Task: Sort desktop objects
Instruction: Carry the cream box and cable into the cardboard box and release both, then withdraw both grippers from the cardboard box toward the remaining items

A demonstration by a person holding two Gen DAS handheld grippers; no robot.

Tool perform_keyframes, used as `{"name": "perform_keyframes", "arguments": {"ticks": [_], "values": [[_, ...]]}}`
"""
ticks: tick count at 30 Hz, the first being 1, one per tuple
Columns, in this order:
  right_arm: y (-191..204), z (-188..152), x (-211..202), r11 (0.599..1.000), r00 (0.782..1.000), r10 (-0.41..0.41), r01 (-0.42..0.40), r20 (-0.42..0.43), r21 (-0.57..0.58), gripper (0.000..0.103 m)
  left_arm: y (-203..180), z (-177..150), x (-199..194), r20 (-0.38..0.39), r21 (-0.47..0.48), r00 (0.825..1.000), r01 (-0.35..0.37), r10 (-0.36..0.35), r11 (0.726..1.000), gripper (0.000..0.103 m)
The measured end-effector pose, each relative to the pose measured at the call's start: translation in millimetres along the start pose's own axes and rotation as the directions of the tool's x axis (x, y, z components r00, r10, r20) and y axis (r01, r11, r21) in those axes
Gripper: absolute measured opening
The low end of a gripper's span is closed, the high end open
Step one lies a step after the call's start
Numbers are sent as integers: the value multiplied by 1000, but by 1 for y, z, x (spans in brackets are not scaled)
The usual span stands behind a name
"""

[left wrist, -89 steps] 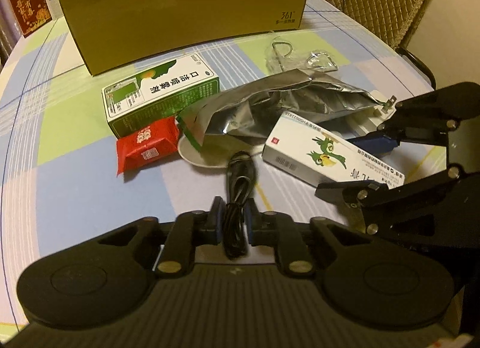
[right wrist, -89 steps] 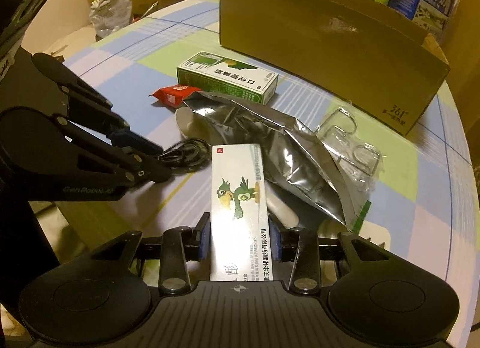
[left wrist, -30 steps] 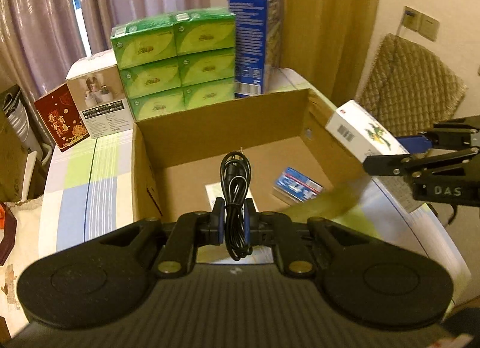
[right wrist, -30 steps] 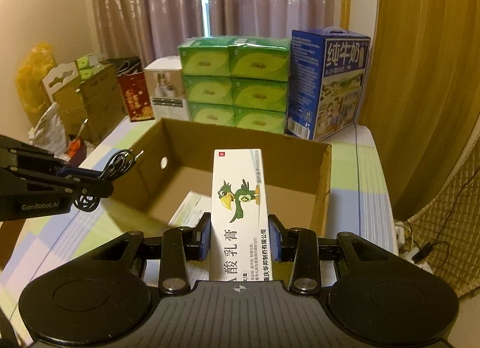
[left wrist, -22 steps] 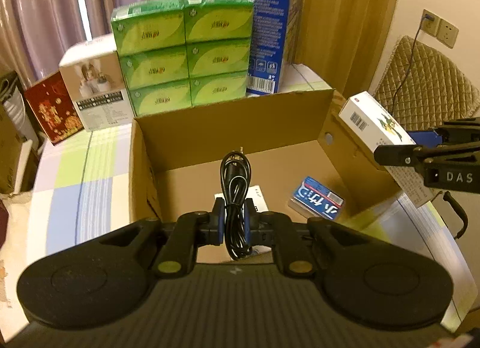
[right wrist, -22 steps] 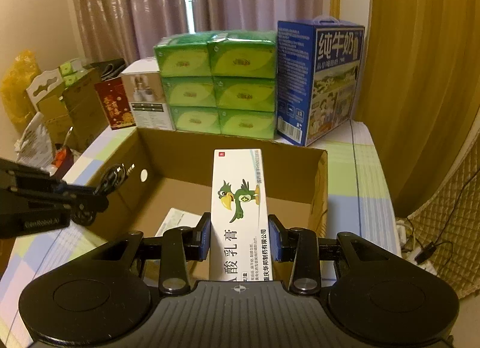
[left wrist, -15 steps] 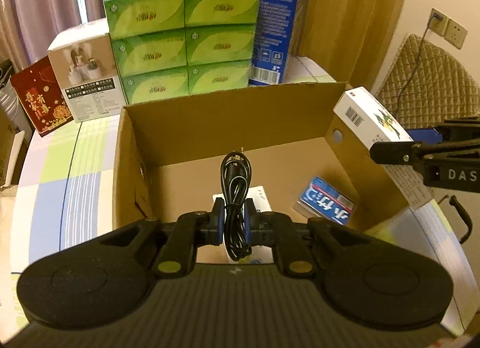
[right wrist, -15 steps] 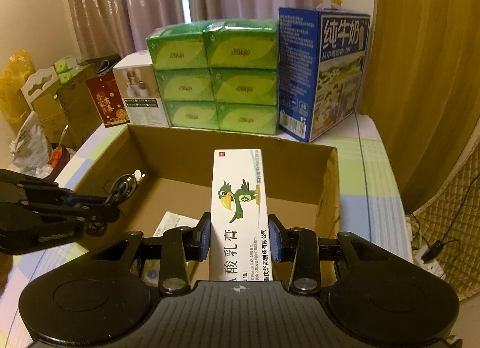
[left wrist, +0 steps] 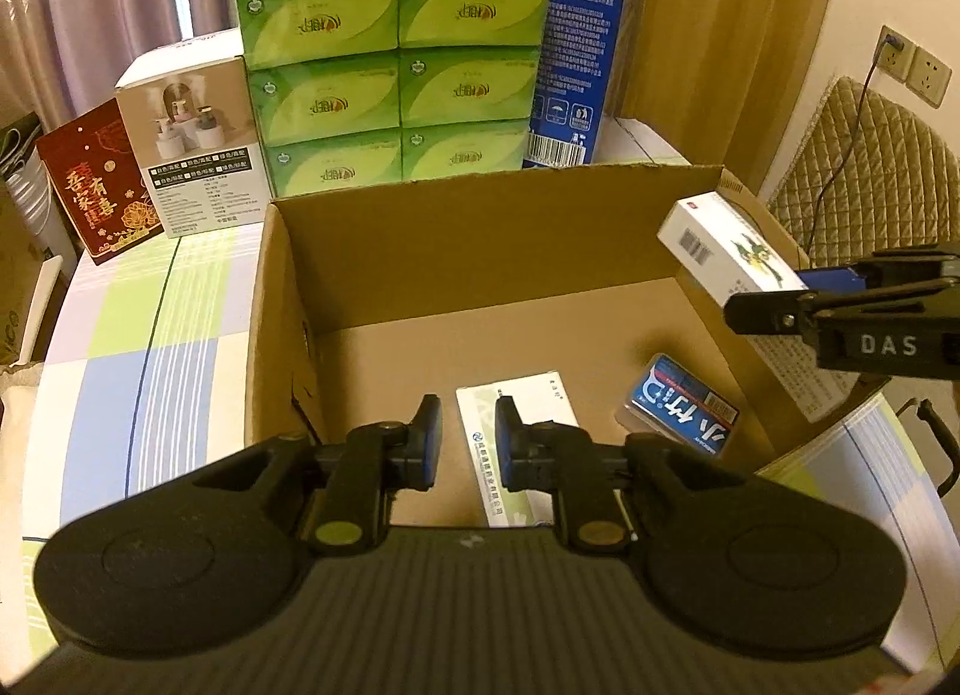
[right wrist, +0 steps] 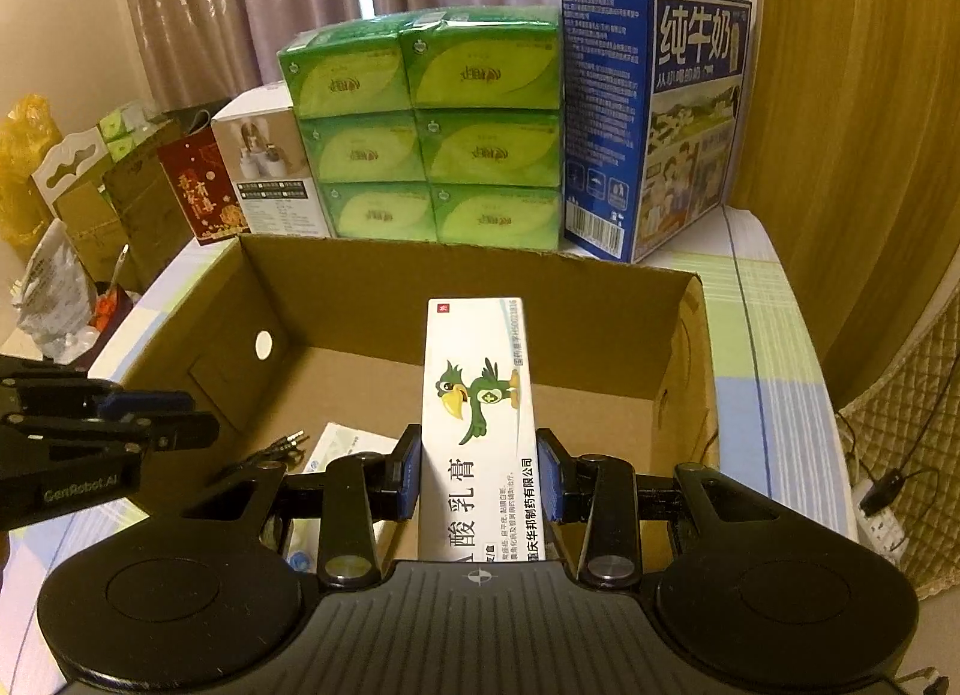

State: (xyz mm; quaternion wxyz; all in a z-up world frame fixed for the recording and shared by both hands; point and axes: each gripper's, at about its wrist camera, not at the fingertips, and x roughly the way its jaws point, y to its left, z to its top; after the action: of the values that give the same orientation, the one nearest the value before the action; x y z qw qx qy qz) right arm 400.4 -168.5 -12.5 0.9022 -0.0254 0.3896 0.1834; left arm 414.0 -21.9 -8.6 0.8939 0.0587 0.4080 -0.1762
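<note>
An open cardboard box (left wrist: 468,227) stands on the checked table. My left gripper (left wrist: 467,425) is open and empty above the box's near left part. The black cable (right wrist: 273,452) lies on the box floor beside a white leaflet box (left wrist: 510,449). My right gripper (right wrist: 477,461) is shut on a white ointment box with a green parrot (right wrist: 477,395) and holds it over the box's right side; it also shows in the left wrist view (left wrist: 729,254). A blue packet (left wrist: 684,404) lies in the box at the right.
Stacked green tissue packs (left wrist: 393,71), a blue milk carton (right wrist: 654,113), a white appliance box (left wrist: 192,137) and a red card (left wrist: 99,182) stand behind the box. A quilted chair (left wrist: 864,161) is at the right. Bags and cartons (right wrist: 72,215) sit off the table's left.
My left gripper has opened and the black cable has dropped out of it into the box. Both grippers have moved a little forward over the box. The right gripper still holds the ointment box.
</note>
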Motion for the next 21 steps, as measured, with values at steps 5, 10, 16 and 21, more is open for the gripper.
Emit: {"name": "perform_keyframes", "arguments": {"ticks": [5,10,16,21], "values": [[-3,8,-1,998,998,50,-52,43,39,36,-2,-3,-6,7,4,1000,-6,6,1000,16],[-6,3,-19,998,998,35,-38,59,41,40,-2,-8,-20,20,0,1000,-5,5,1000,19],[-11,-17,-56,997,997,32,-37,74,72,50,-8,-21,-44,37,-11,999,-1,1,1000,31],[-7,-42,-96,993,995,40,-49,91,103,63,-17,-36,-75,46,-19,999,4,-3,1000,31]]}}
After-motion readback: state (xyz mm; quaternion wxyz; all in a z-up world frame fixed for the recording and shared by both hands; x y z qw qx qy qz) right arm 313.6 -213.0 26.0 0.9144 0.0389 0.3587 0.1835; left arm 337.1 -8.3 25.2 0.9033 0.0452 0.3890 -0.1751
